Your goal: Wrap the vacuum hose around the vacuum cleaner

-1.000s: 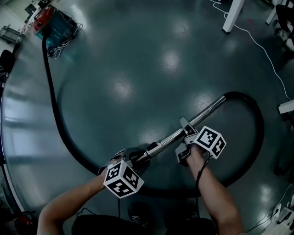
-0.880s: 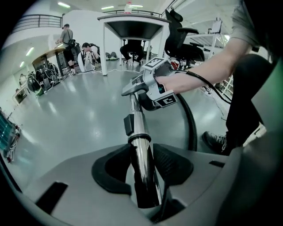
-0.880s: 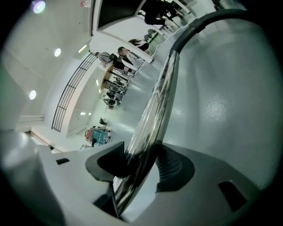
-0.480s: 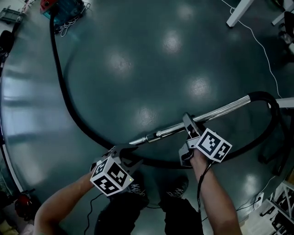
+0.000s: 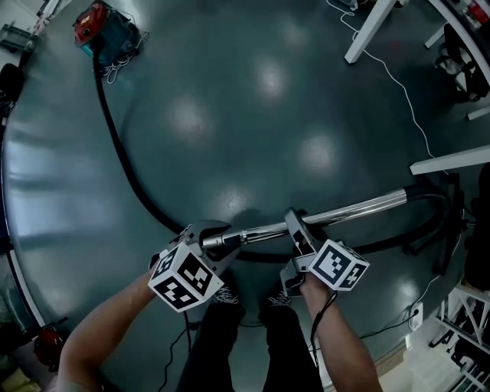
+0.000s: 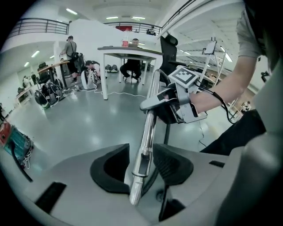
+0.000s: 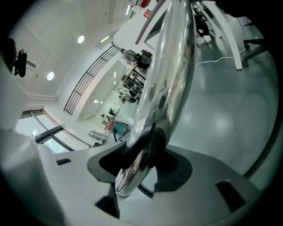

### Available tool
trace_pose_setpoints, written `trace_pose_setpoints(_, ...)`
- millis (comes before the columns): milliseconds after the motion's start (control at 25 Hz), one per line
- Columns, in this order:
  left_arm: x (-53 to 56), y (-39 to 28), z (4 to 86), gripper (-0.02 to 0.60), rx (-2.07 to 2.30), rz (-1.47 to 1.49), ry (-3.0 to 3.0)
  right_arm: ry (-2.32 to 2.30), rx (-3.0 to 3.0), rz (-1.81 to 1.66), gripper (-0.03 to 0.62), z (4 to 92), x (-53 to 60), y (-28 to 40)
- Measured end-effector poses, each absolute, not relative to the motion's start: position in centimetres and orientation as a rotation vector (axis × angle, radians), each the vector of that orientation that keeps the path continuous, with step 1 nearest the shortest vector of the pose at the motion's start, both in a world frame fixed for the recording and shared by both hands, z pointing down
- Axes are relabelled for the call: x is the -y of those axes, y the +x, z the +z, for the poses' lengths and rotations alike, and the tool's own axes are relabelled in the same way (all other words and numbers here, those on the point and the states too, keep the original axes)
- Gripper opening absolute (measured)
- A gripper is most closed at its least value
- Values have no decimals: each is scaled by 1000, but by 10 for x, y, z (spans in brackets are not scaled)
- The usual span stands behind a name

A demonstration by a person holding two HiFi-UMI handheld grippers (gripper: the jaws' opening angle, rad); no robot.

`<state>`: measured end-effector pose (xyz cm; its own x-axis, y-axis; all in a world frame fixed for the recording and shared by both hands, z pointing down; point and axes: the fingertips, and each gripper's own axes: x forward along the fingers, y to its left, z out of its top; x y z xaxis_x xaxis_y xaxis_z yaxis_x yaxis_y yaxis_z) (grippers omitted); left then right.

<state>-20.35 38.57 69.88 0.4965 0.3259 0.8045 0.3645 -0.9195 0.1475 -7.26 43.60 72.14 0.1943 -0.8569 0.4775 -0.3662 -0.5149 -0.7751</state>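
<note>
Big open lab or workshop hall. Glossy grey floor [image 5: 230,115]; white table [image 6: 128,49] with a person [image 6: 131,67] seated behind; another person [image 6: 69,46] standing at benches; mezzanine railing [image 6: 40,23]; ceiling strip lights [image 6: 71,11]; loose white cable [image 5: 398,84] across the floor.

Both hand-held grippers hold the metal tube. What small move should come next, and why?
Probably carry the metal tube toward the vacuum cleaner. The left hand-held gripper and the right hand-held gripper, whose jaws have just been closing on it, both grip it; the hose lies unwrapped across the floor.
</note>
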Motion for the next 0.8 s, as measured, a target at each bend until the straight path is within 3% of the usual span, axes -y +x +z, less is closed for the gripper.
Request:
trace_pose_setpoints(200,-438,-214,658,161,794,-1542,-2527,-1931,-1130,-1299,189,650,-473,-80)
trace_pose_setpoints(800,-517,-209,491,161,693,-1459,-2635,-2065,-1296,-1222,189,449,-529,-68)
